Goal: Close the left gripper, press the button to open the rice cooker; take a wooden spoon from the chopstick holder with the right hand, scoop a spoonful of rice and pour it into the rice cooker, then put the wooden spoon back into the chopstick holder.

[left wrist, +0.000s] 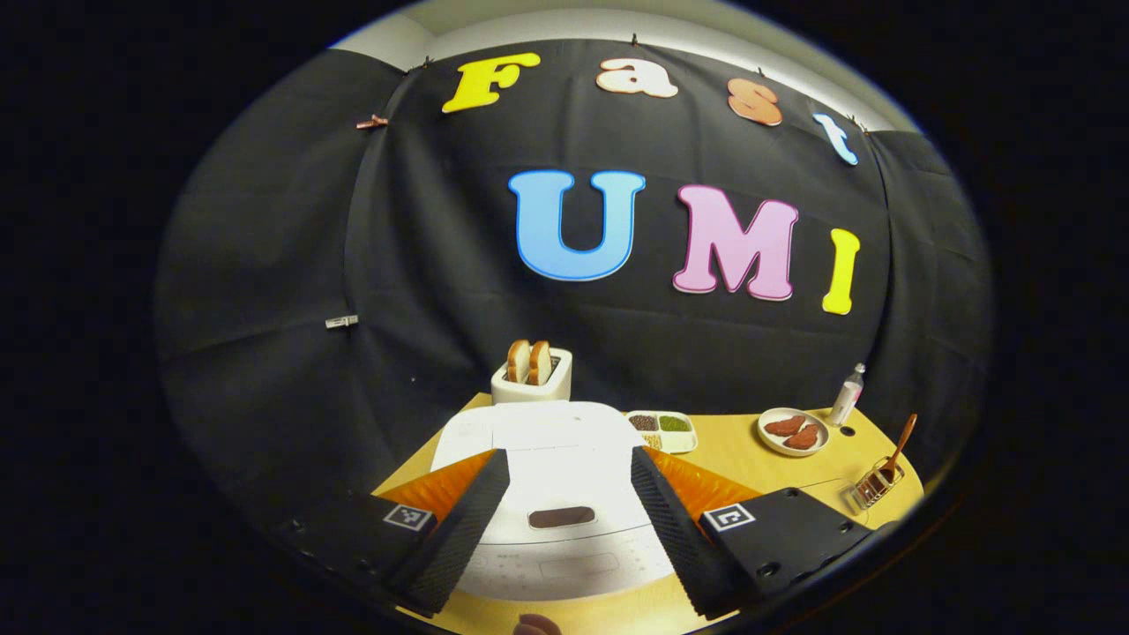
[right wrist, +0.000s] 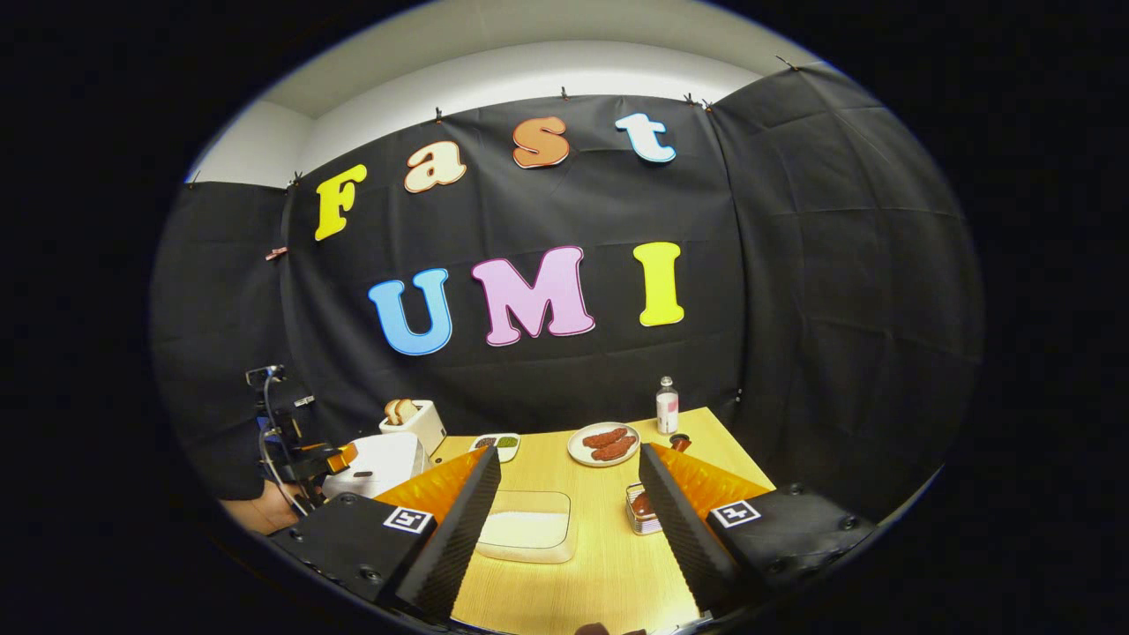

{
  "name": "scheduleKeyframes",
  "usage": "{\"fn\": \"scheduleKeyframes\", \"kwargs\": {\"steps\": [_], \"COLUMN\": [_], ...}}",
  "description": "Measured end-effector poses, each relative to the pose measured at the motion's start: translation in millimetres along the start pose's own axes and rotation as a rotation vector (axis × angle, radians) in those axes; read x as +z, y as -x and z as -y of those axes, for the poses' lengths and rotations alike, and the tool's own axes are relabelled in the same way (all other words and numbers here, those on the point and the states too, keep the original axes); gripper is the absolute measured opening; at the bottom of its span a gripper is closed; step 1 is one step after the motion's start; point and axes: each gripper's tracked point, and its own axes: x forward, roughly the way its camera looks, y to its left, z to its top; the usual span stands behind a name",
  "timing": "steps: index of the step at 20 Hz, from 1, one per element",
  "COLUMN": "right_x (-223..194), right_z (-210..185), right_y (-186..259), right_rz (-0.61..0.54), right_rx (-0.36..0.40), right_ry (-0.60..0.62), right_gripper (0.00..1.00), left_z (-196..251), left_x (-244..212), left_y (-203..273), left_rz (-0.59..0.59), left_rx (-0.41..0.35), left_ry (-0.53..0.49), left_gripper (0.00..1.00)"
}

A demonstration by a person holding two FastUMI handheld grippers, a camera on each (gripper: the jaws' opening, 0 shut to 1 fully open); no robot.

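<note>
On the worktop [right wrist: 609, 564], no writing is readable on the things. Between the spread fingers of the left gripper [left wrist: 564, 520] the white rice cooker [left wrist: 556, 476] is lying with lid down, its dark button [left wrist: 562, 518] untouched. Far right, the wooden spoon [left wrist: 901, 444] is standing tilted in the clear chopstick holder [left wrist: 871, 487]. The right gripper [right wrist: 569, 529] is hovering with fingers apart over a shallow tray of rice [right wrist: 527, 527]. A plate [right wrist: 603, 444] is holding reddish pieces, and a toaster [left wrist: 532, 375] is holding two bread slices.
</note>
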Motion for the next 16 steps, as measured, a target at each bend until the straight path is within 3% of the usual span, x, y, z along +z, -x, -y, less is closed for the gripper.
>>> {"fn": "scheduleKeyframes", "kwargs": {"steps": [9, 16], "right_x": [16, 30], "right_z": [-4, -2], "right_y": [-13, -17], "right_rz": [0.051, 0.117], "right_rx": [0.008, -0.032], "right_ry": [0.040, 0.161], "right_gripper": [0.98, 0.98], "left_z": [26, 22], "left_x": [77, 111], "left_y": [99, 149], "left_rz": [0.201, 0.249], "left_rx": [-0.134, -0.132], "left_ry": [-0.015, 0.017], "left_gripper": [0.95, 0.95]}}
